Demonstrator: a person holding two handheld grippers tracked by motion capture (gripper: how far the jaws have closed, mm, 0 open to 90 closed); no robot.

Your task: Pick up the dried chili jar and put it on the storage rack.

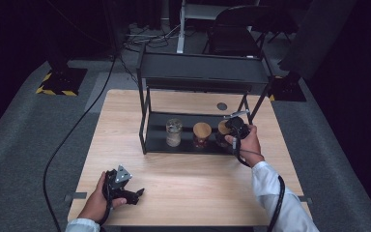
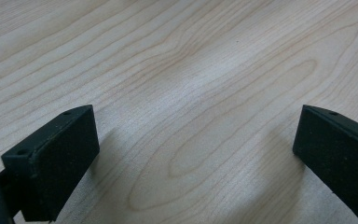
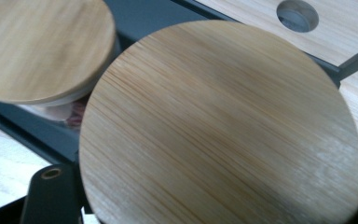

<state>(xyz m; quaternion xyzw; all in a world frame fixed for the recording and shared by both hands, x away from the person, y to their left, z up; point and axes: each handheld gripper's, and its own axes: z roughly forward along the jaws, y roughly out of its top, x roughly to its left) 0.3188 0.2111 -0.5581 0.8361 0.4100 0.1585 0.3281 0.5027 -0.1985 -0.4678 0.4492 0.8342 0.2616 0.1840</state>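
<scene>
Bamboo-lidded jar (image 3: 219,126), no label visible, gripped by right tongs (image 1: 235,126); left tongs (image 2: 191,154) wide.

A pale wooden worktop (image 1: 183,179) carries a black metal rack (image 1: 203,72) with two shelves. On its lower shelf a clear glass jar (image 1: 174,133) stands at the left, and a jar with a round wooden lid (image 1: 202,134) stands just beside it. A round hole (image 1: 221,106) pierces the worktop behind the rack. A dark folding chair (image 1: 236,29) stands on the grey floor beyond.
</scene>
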